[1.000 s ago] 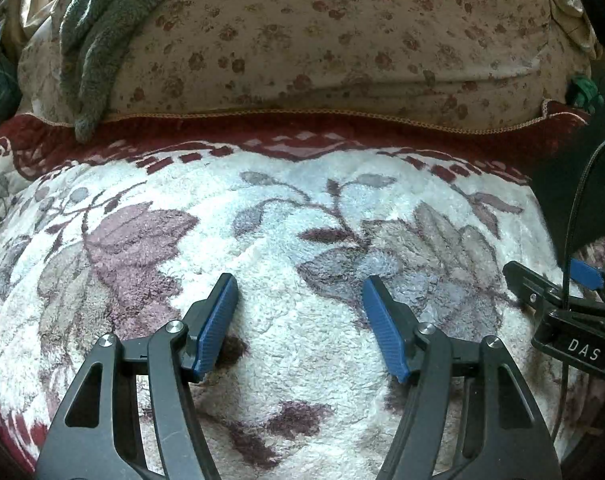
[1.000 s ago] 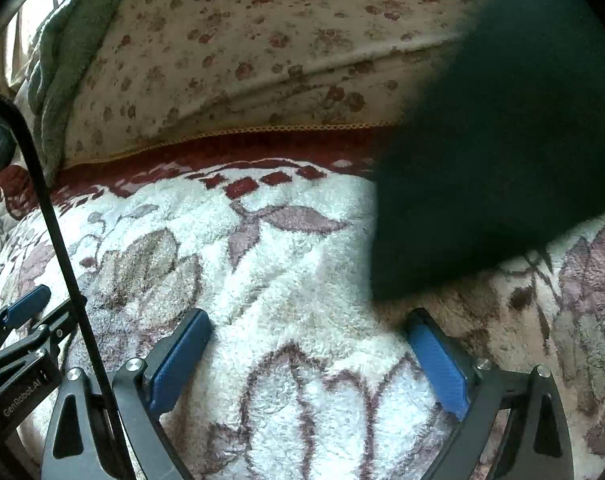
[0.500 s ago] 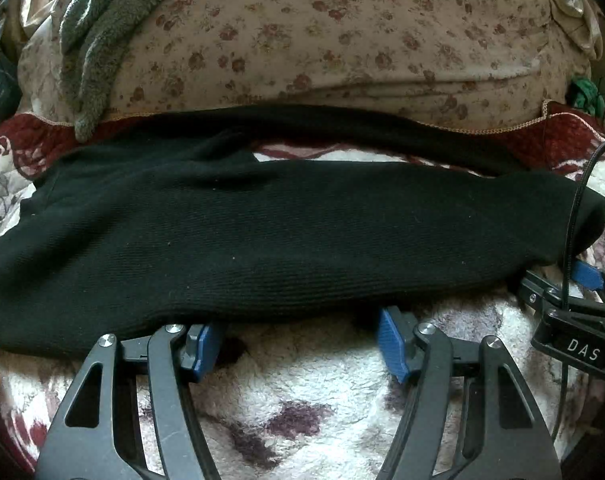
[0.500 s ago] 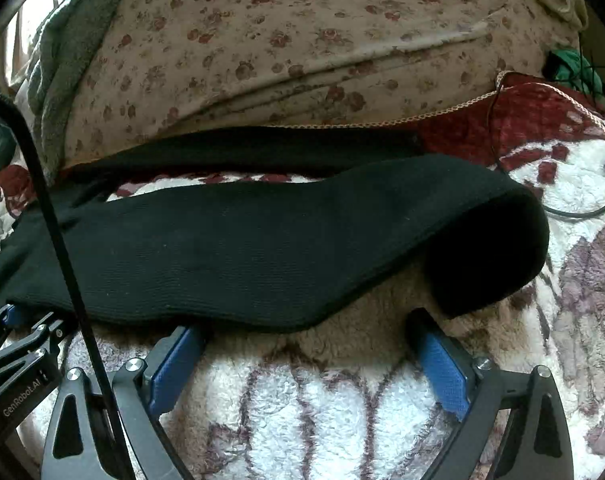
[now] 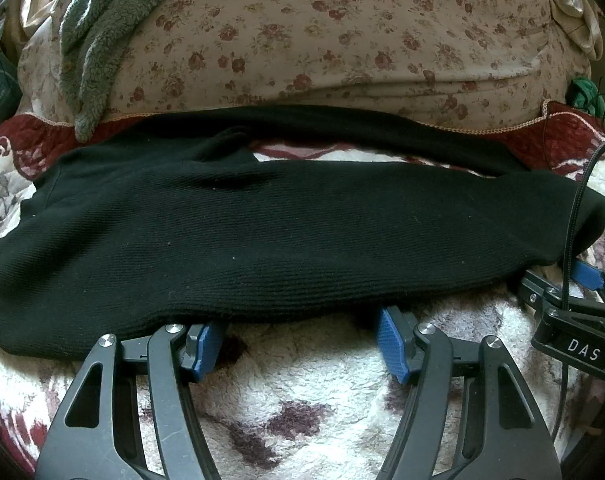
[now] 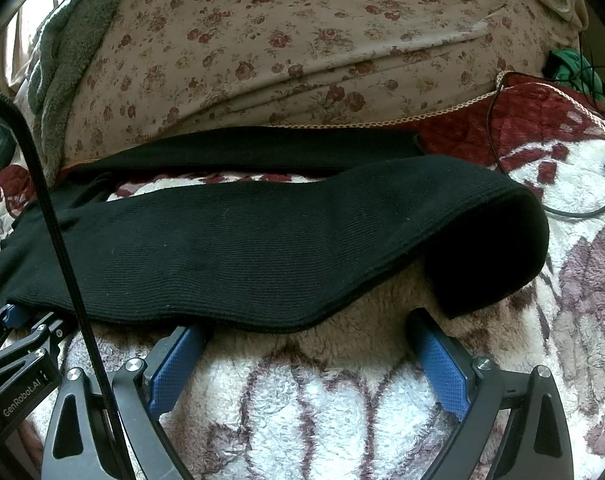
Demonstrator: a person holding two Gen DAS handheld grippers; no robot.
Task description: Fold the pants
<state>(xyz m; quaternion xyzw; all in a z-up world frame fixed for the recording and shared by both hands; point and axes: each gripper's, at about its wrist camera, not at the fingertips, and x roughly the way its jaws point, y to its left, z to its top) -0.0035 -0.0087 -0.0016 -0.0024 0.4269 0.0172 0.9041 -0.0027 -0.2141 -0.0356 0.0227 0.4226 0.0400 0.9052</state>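
Black pants (image 5: 286, 232) flat on fleece blanket (image 5: 322, 380) — left claw (image 5: 302, 340) & right claw (image 6: 314, 356) both released, nothing gripped.

Both grippers are black skeleton-frame things with silver screws and textured blue pads (image 5: 392, 340). One's stamped "DAS", the other "GenRobot.AI". A braided black cable (image 6: 68, 272) runs past.

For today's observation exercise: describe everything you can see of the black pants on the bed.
The black pants are a finely ribbed knit, soft and matte. They lie lengthwise across the fleecy floral blanket, the legs parted by a narrow gap showing blanket. The near leg ends at right in a rounded open cuff; the far leg runs along the flowered quilt. The near edge drapes over the fingertips of the open left gripper and right gripper.
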